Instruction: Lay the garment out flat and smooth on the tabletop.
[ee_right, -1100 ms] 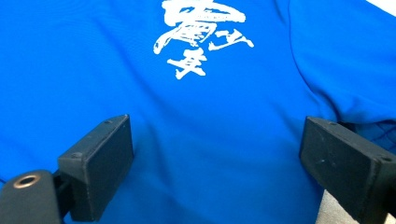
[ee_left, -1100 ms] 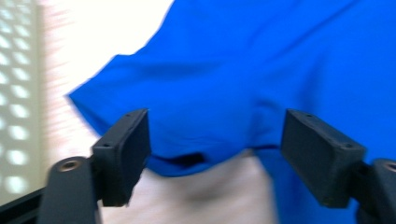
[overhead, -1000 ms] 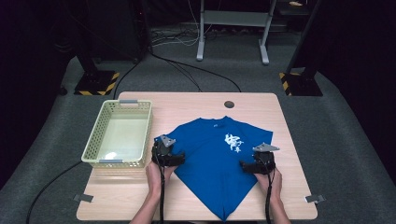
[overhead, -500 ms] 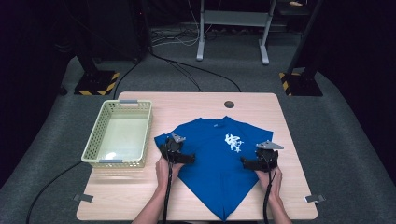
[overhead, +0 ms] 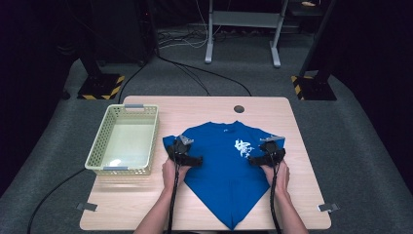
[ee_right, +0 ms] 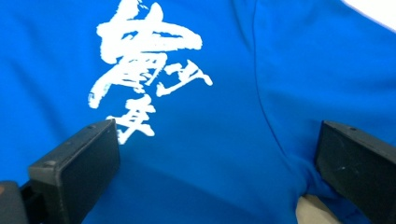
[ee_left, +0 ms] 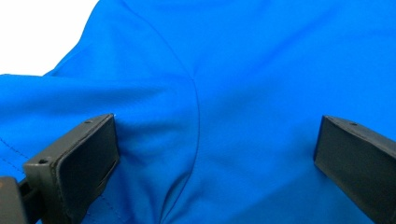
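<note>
A blue T-shirt (overhead: 224, 161) with white brush lettering (overhead: 242, 146) lies flat on the wooden table (overhead: 204, 109), its lower part narrowing to a point near the front edge. My left gripper (overhead: 196, 160) rests over the shirt's left side by the sleeve seam, pointing right. Its jaws have just been opening and stand open, blue cloth (ee_left: 243, 93) lying beneath them unpinched. My right gripper (overhead: 253, 160) sits over the shirt's right side, pointing left toward the lettering (ee_right: 144, 70). Its jaws have just been opening too and stand open above the cloth.
A pale yellow-green plastic basket (overhead: 97, 156) stands on the table's left part, close to the shirt's left sleeve. A round cable hole (overhead: 238, 108) is at the table's back edge. Bare wood (overhead: 302, 195) shows right of the shirt.
Both hands have shifted inward over the shirt, the left to the right and the right to the left. The shirt lies much as before.
</note>
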